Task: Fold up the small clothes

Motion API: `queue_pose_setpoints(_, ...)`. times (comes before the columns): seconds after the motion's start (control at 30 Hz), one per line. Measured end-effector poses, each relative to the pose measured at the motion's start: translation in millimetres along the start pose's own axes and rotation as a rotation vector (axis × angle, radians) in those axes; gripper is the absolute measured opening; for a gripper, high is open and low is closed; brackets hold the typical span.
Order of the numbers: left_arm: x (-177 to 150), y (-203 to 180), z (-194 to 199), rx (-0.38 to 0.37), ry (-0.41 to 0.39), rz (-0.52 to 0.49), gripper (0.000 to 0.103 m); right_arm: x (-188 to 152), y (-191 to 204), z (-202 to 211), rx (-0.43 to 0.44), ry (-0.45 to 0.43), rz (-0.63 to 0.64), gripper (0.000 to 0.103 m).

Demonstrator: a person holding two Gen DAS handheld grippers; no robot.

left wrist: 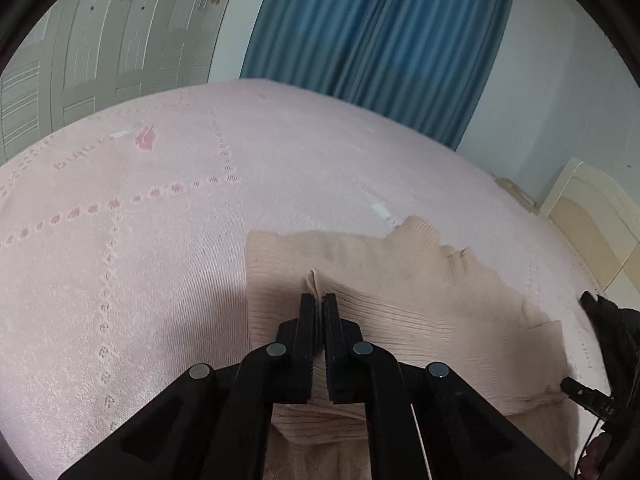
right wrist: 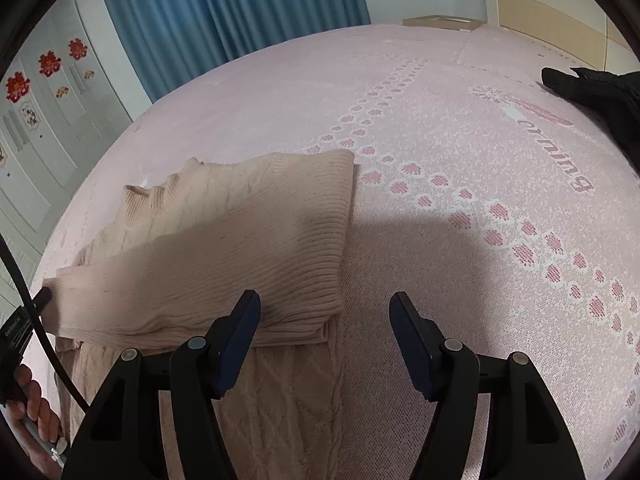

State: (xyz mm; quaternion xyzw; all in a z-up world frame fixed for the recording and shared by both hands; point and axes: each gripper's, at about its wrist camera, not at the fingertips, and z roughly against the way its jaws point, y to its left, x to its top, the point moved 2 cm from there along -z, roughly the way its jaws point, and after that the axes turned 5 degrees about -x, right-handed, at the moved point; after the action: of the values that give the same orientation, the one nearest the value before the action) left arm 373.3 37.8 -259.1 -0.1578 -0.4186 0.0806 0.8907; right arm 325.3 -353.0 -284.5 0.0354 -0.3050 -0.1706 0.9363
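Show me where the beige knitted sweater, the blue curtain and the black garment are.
Beige knitted sweater (right wrist: 248, 232), right wrist view, ribbed folded part.
Blue curtain (left wrist: 380, 40), left wrist view, middle pleats.
Black garment (right wrist: 600, 88), right wrist view, its middle.

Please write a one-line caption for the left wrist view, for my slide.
Left gripper shut, pinching a fold of the beige knitted sweater on the pink bedspread.

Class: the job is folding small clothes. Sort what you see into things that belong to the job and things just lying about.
Belongs to the job:
- beige knit sweater
- left gripper, pinching a fold of it
- right gripper, open

Just lying about:
- black garment
- blue curtain
- cardboard box
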Motion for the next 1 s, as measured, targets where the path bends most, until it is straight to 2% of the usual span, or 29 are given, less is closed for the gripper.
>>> queue_pose_setpoints(0.17,-2.4,5.9,-9.9,0.017,0.055,0.031,0.009,-1.3,3.2,-8.2,-0.047,0.017,0.012,0.066)
queue_pose_setpoints(0.2,-3.2,6.9,-10.3,0.016,0.062,0.037,0.012,-1.8,3.9,-7.0,-0.051,0.014,0.016,0.066)
queue_pose_setpoints(0.27,-4.5,7.3,-11.5,0.014,0.083,0.04,0.029,-2.5,4.6,-4.3,-0.053,0.009,0.027,0.066)
queue_pose_setpoints(0.37,-6.9,2.9,-11.3,0.014,0.092,0.018,0.037,-2.8,2.4,1.5,-0.045,0.001,0.029,0.066)
queue_pose_setpoints(0.53,-12.0,-6.5,1.7,0.059,0.058,-0.026,0.04,-2.7,-2.7,22.2,-0.095,-0.048,0.016,0.062)
queue_pose_setpoints(0.67,-20.1,-4.5,25.9,0.088,0.016,-0.02,0.04,-2.1,1.5,51.5,-0.071,-0.127,0.012,0.061)
queue_pose_setpoints(0.77,-29.2,-5.7,54.4,0.088,-0.029,-0.042,0.039,-8.0,3.0,71.8,-0.05,-0.136,0.013,0.051)
queue_pose_setpoints(0.83,-35.9,-10.0,77.0,0.102,-0.075,-0.082,0.039,-19.6,-0.1,84.3,-0.045,-0.139,0.001,0.049)
queue_pose_setpoints(0.9,-45.2,-11.6,92.4,0.083,-0.055,-0.105,0.039,-43.2,-6.1,99.0,-0.013,-0.089,-0.01,0.04)
queue_pose_setpoints(0.93,-49.9,-11.0,98.0,0.071,-0.04,-0.106,0.04,-51.8,-8.0,104.1,-0.005,-0.074,-0.006,0.03)
queue_pose_setpoints(1.0,-64.3,-8.9,113.2,0.046,0.001,-0.108,0.04,-76.6,-12.5,119.0,-0.02,-0.054,0.011,0.027)
